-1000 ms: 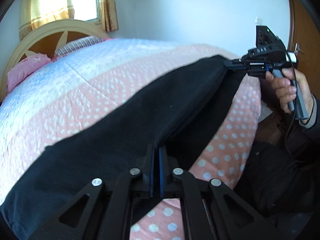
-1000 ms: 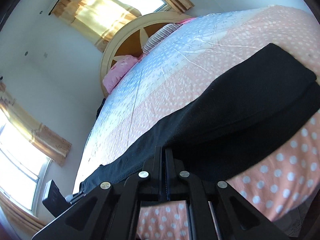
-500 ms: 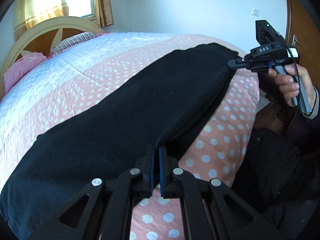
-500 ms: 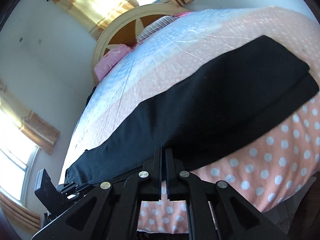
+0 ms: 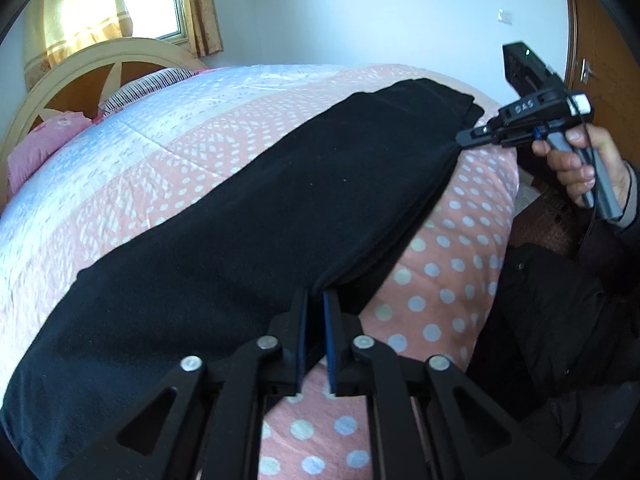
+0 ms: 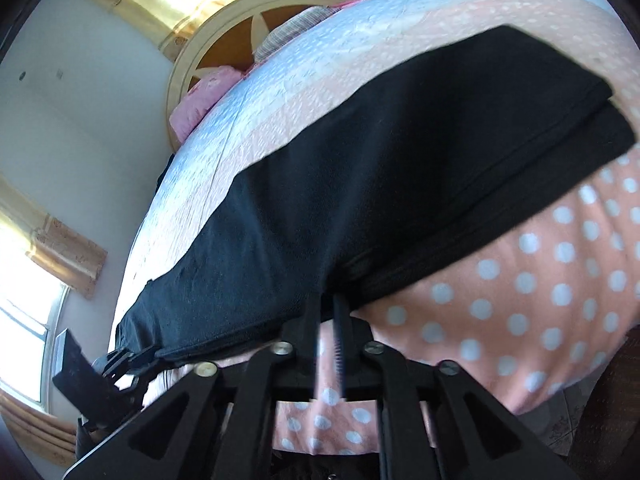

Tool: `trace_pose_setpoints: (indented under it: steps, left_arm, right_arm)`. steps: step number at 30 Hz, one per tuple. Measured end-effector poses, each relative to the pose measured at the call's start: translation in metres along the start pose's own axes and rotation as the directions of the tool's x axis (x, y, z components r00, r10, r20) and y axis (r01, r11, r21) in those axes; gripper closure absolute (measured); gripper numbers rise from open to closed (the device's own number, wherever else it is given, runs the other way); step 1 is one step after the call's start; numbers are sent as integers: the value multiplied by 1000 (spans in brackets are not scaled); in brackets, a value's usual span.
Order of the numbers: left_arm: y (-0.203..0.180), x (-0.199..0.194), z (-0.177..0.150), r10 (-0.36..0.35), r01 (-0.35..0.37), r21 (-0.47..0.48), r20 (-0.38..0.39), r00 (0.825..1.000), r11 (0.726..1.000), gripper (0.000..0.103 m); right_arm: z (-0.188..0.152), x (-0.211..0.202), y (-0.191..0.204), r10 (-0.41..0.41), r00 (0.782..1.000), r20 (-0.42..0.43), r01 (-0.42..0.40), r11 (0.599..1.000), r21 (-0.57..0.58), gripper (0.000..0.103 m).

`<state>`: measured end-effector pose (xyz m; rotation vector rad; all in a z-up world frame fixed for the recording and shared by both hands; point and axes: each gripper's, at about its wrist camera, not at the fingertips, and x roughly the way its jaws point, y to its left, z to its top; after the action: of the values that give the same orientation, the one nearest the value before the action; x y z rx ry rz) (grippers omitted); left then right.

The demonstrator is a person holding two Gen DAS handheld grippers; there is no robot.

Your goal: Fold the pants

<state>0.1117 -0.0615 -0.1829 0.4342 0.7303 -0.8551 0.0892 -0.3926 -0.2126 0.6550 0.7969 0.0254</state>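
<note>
Black pants (image 5: 280,208) lie lengthwise along the near edge of the bed, one leg laid over the other; they also show in the right wrist view (image 6: 380,168). My left gripper (image 5: 315,300) pinches the near edge of the pants at one end, its jaws slightly parted. My right gripper (image 6: 326,304) pinches the near edge at the other end, and it shows from outside in the left wrist view (image 5: 464,140). The left gripper shows at the lower left of the right wrist view (image 6: 152,354), at the pants' corner.
The bed has a pink, white and blue quilt (image 5: 160,144) with polka dots on its near side. A round headboard (image 5: 80,68) and pillows (image 5: 36,148) stand at the far end. A wooden door (image 5: 600,60) is at the right.
Both grippers have carried the top layer of the pants further onto the bed and lowered it. The fabric now lies flatter. The left jaws have parted slightly.
</note>
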Motion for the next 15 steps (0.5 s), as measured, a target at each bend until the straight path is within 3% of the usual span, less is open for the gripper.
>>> trace_pose_setpoints:
  steps: [1, 3, 4, 9, 11, 15]
  left_arm:
    - [-2, -3, 1, 1, -1, 5, -2, 1000, 1000, 76]
    - [-7, -16, 1, 28, -29, 30, 23, 999, 999, 54]
    - [-9, -23, 2, 35, -37, 40, 48, 998, 999, 48]
    - [-15, -37, 23, 29, -36, 54, 119, 992, 998, 41]
    - [-17, -26, 34, 17, -23, 52, 117, 993, 998, 41]
    - [-14, 6, 40, -2, 1, 8, 75, 997, 1000, 41]
  right_arm:
    - [2, -6, -1, -1, 1000, 21, 1, 1000, 9, 64]
    - [11, -27, -16, -21, 996, 81, 17, 999, 45, 64]
    - [15, -36, -23, -35, 993, 112, 28, 998, 63, 64]
    - [40, -78, -77, -142, 959, 246, 90, 973, 212, 64]
    - [48, -86, -93, -180, 946, 268, 114, 963, 243, 64]
    - [60, -87, -116, -206, 941, 268, 126, 950, 287, 64]
